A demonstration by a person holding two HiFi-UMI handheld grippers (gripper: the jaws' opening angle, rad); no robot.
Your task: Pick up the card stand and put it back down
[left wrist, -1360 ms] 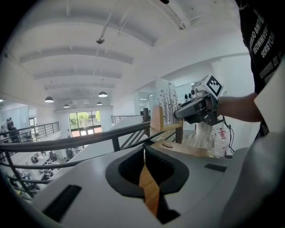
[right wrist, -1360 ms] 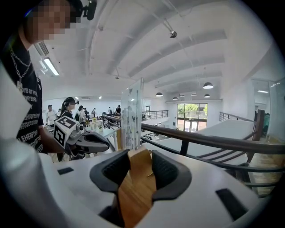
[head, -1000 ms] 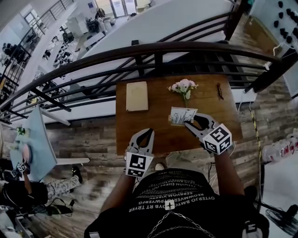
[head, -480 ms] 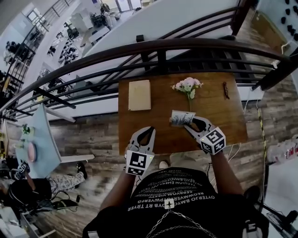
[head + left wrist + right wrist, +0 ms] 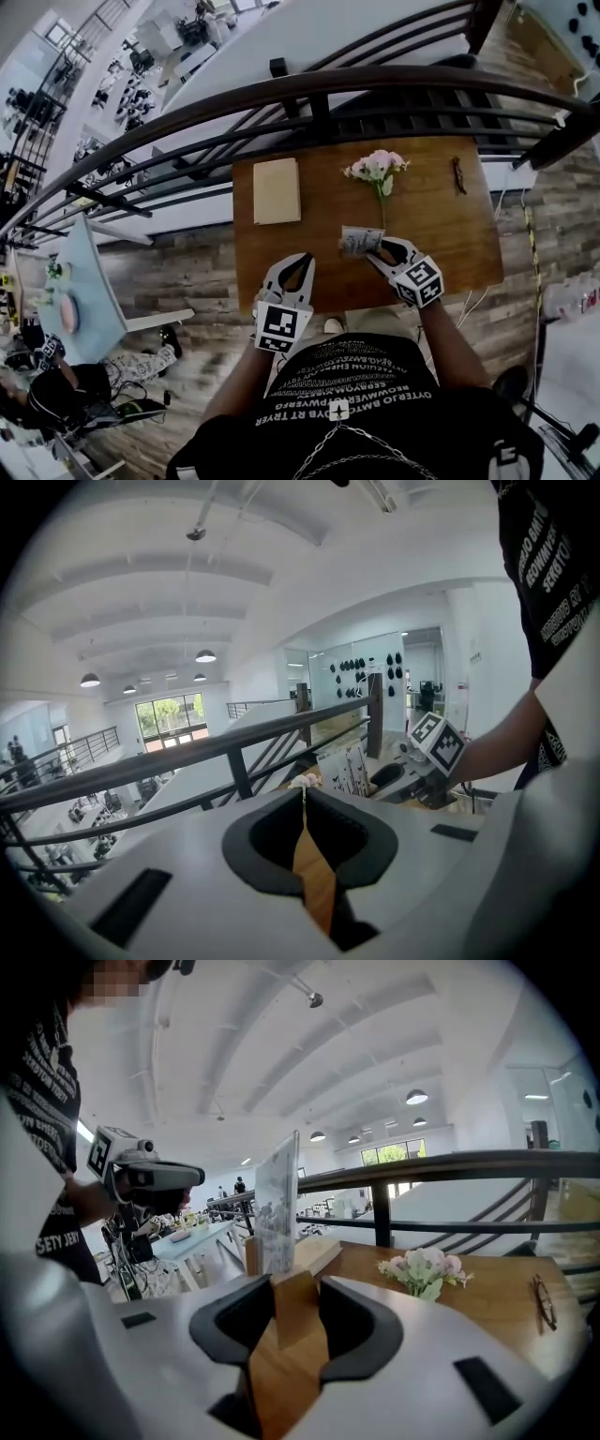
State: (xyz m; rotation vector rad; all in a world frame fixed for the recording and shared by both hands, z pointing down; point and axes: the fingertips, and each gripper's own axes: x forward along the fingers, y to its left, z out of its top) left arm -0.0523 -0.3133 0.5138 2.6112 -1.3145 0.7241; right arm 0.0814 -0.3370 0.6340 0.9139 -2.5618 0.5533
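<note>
Right gripper (image 5: 379, 247) clamped on wooden base of card stand (image 5: 360, 241), card upright. Both lower than second ago; card looks smaller in head view, now close over table (image 5: 441, 234). Base-to-table contact unclear. Stand at 6 o'clock from flowers (image 5: 377, 166). Left gripper (image 5: 298, 262) jaws together, nothing between, at 8 o'clock from stand by table's near edge. Notebook (image 5: 277, 190) at 9 o'clock from flowers, unmoved.

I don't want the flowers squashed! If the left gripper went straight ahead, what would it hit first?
Likely the bare wooden table, since the left gripper tilts down; the flowers lie farther off. Depth is unclear.
</note>
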